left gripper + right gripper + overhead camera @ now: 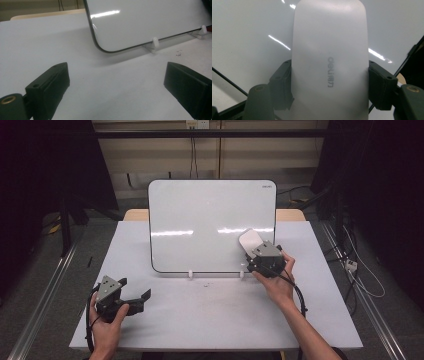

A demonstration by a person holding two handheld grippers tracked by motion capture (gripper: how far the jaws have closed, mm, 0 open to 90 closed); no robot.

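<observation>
Lab: dark curtains (45, 165), floor rails (45, 290)

White table (200, 315) w/ small dark specks (178, 52); wooden surface (135, 214) behind, cables (360, 270) on floor at right.

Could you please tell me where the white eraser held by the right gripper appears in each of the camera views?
High view: the white eraser sits right of centre, against the whiteboard's lower right part, clamped by the right gripper.
Right gripper view: the eraser stands central, between the black jaws.
Left gripper view: look instead at the whiteboard.
Shared landmark: the whiteboard.
</observation>
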